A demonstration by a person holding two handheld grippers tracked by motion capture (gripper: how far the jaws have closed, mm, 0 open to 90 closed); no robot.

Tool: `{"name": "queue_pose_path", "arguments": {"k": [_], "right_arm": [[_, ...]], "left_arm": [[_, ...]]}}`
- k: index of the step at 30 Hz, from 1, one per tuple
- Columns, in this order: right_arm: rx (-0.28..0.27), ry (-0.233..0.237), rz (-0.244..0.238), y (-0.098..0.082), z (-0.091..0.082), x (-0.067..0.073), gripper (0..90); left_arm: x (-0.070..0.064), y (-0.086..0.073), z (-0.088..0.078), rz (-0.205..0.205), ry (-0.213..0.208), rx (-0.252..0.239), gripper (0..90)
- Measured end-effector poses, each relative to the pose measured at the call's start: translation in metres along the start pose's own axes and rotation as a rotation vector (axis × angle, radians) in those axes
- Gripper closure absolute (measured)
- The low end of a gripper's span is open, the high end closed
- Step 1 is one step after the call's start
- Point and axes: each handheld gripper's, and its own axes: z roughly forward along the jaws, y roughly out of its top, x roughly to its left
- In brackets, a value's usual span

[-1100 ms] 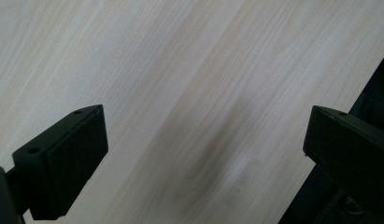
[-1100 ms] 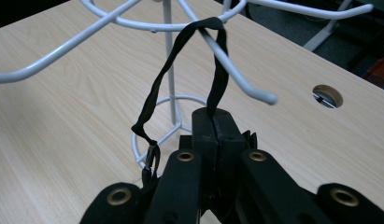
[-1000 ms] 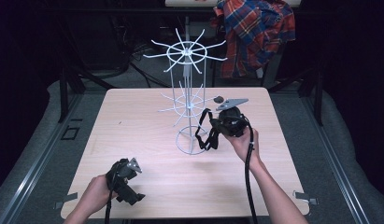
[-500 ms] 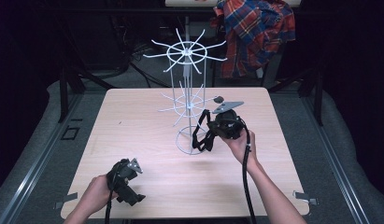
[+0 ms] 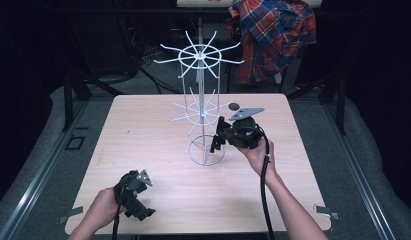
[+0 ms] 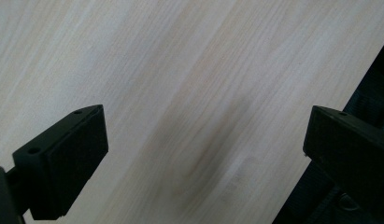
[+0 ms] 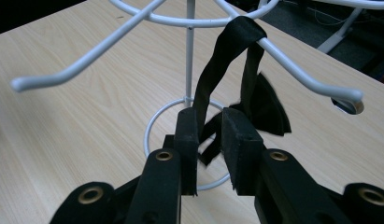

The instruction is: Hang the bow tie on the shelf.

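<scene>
Right gripper (image 7: 209, 140) sits just right of the white wire rack (image 5: 203, 107), beside its base ring near the middle of the table (image 5: 143, 130). In the right gripper view its jaws stand narrowly apart around one run of a black strap (image 7: 213, 70); whether the pads actually pinch the cloth cannot be told, though the gap looks slightly wider than the strap. The strap is draped in a loop over one prong of the rack's lower tier, directly above and ahead of the jaws, and hangs nearly straight down, so its long axis runs vertically into the jaw gap. A darker flap of the same cloth hangs behind the right-hand pad.

Left gripper (image 5: 133, 192) rests low near the table's near-left corner, well apart from the rack, jaws spread wide over bare wood and holding nothing. The right hand (image 5: 255, 152) is clearly the nearer one to the strap.

No container is on the table; a plaid shirt (image 5: 275, 37) hangs beyond the far edge.
</scene>
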Motion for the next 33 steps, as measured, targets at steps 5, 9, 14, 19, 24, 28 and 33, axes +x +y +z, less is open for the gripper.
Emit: {"name": "queue_pose_path", "arguments": {"k": [5, 9, 14, 19, 24, 28, 33], "right_arm": [[0.001, 0.002, -0.001, -0.001, -0.001, -0.002, 72.7], [0.008, 0.01, -0.002, -0.001, -0.005, -0.002, 68.4], [0.011, 0.022, -0.007, -0.003, -0.013, -0.004, 58.9], [0.012, 0.028, -0.01, -0.007, -0.023, -0.007, 48.7], [0.029, 0.005, 0.01, -0.017, -0.031, -0.011, 38.8], [0.072, -0.008, 0.013, -0.027, -0.034, -0.016, 32.9], [0.092, -0.022, 0.025, -0.033, -0.043, -0.02, 31.4]], "left_arm": [[0.0, 0.0, 0.0, -0.001, -0.001, 0.0, 0.1], [0.0, 0.0, 0.0, 0.002, -0.001, 0.002, 0.1], [0.0, 0.0, 0.001, 0.001, 0.0, -0.003, 0.1], [0.0, 0.0, 0.001, 0.002, 0.002, -0.004, 0.1], [0.0, 0.001, 0.001, 0.001, 0.003, -0.004, 0.1], [0.0, 0.002, 0.001, 0.004, 0.0, 0.001, 0.1], [-0.001, 0.005, 0.001, 0.017, -0.003, 0.001, 0.1]]}}
